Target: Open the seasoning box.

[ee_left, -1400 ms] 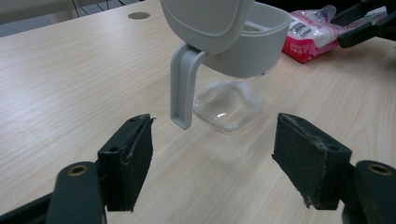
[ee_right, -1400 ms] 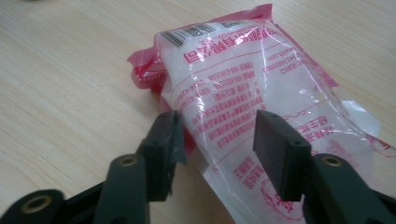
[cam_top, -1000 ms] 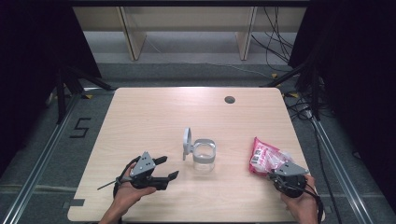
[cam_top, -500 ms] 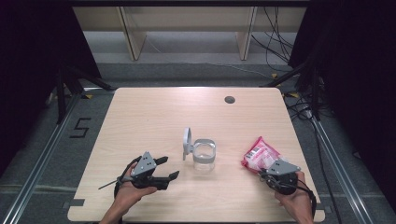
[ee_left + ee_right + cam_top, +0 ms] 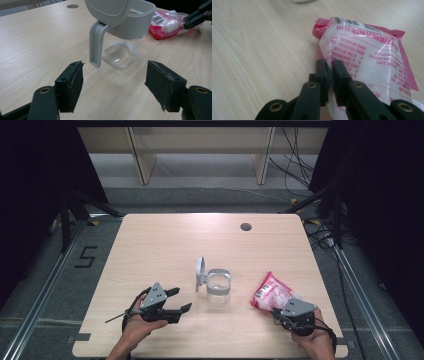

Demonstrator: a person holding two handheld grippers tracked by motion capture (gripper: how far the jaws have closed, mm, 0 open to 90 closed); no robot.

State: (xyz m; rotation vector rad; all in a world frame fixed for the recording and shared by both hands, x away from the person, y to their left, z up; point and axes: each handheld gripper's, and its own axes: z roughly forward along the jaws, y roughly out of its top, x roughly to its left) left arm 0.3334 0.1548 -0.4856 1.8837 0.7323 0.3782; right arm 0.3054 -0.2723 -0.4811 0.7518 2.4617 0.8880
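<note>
Pink-and-white packet (image 5: 270, 292) is being gripped at its lower edge by the right gripper (image 5: 286, 310), at the lower right of the high view; in the right gripper view its jaws have just been closing and are being pressed nearly together on the packet's film (image 5: 362, 57). Left gripper (image 5: 176, 301) is being held at the lower left of the high view with jaws spread wide and nothing between them. Clear jar (image 5: 218, 286), with its grey lid (image 5: 200, 272) hinged upright, is being shown at centre frame on the wooden table (image 5: 165, 245), apart from both grippers.
</note>
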